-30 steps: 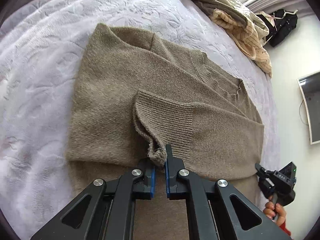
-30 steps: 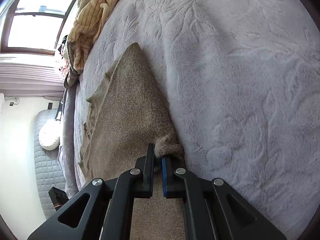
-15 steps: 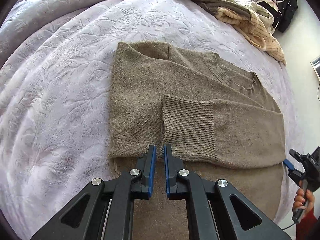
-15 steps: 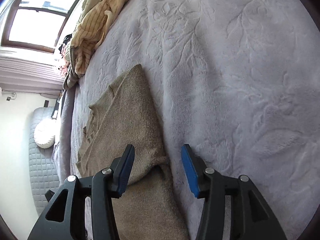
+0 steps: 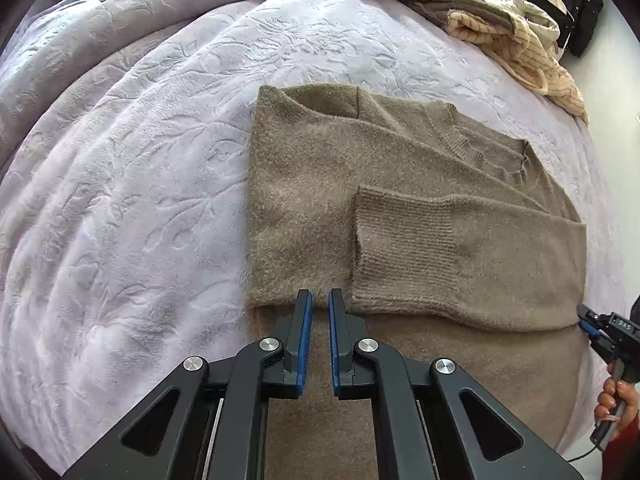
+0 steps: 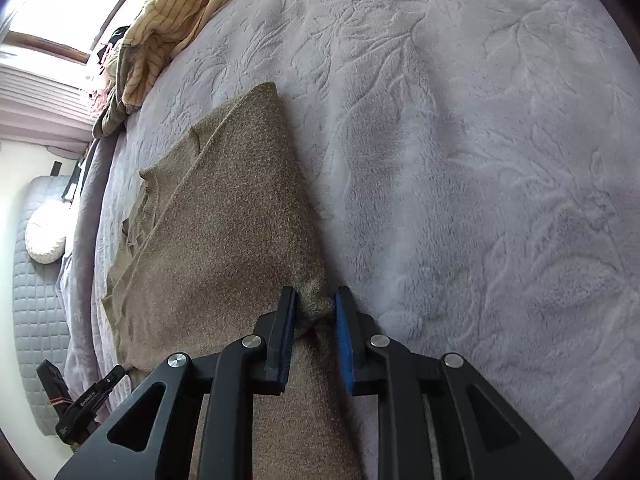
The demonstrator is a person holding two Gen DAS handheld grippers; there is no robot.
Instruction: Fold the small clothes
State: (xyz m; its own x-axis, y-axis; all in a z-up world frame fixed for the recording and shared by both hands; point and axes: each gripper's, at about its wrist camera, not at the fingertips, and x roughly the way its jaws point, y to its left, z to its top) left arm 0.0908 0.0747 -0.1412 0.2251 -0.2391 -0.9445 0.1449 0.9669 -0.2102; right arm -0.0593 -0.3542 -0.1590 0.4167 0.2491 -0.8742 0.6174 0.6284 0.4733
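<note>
A brown knit sweater [image 5: 400, 216] lies on the lilac bedspread, its sleeves folded across the body. A ribbed cuff [image 5: 400, 248] lies flat on top. My left gripper [image 5: 316, 300] hovers at the near edge of the folded part, jaws nearly closed with a narrow gap, holding nothing. In the right wrist view the sweater [image 6: 224, 216] runs away from me. My right gripper [image 6: 316, 300] is closed around a bunched fold of the sweater's edge [image 6: 316, 296]. The right gripper also shows at the right edge of the left wrist view [image 5: 588, 320].
The embossed lilac bedspread [image 5: 140, 184] spreads wide to the left. A pile of striped cream and olive clothes [image 5: 500, 24] lies at the far edge, also in the right wrist view [image 6: 168, 20]. A window [image 6: 60, 0] and a grey cushion [image 6: 44, 232] are beyond the bed.
My left gripper let go of the cuff, which now lies flat, and drew back. My right gripper opened wide, then closed again on the sweater's edge fold.
</note>
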